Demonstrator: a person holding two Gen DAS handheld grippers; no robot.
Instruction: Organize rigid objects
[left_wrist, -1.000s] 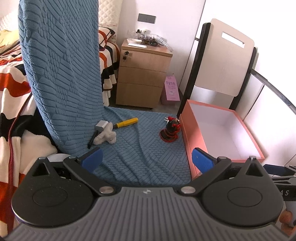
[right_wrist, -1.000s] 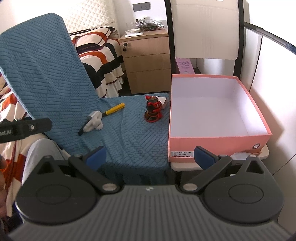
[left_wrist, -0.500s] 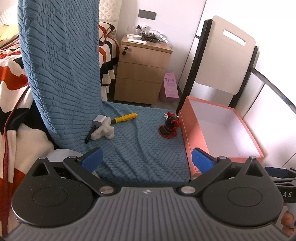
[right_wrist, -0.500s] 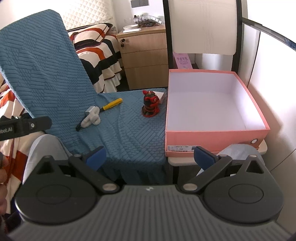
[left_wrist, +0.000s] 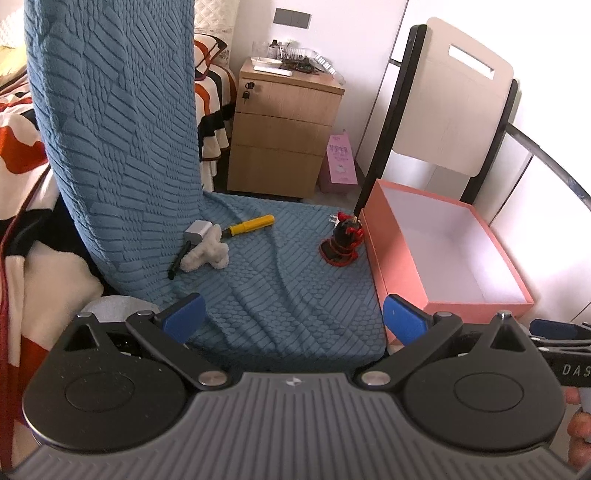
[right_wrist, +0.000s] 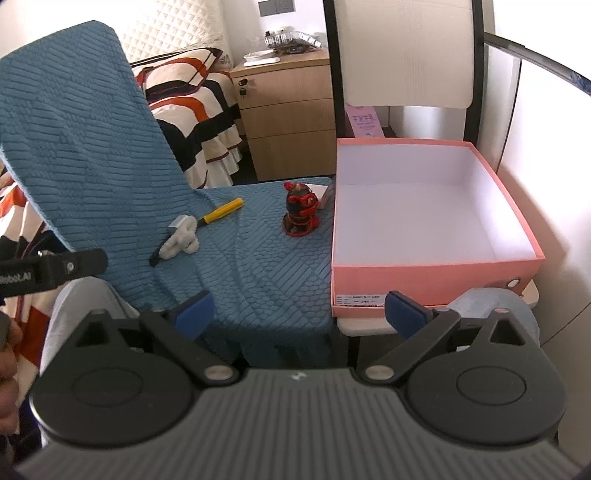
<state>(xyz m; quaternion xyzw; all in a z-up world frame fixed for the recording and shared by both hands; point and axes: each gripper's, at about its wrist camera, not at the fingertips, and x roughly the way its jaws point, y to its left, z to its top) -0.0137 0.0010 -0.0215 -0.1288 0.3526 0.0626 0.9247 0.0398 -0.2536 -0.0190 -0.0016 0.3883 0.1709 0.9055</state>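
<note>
Both of your grippers pulled back a little from the chairs, so the scene sat slightly farther off than a second before. Your left gripper and right gripper each had fingers spread wide, holding nothing. On the blue cover lay one yellow-handled screwdriver, one white fluffy piece and one red-and-black figurine, just beside one empty pink box.
</note>
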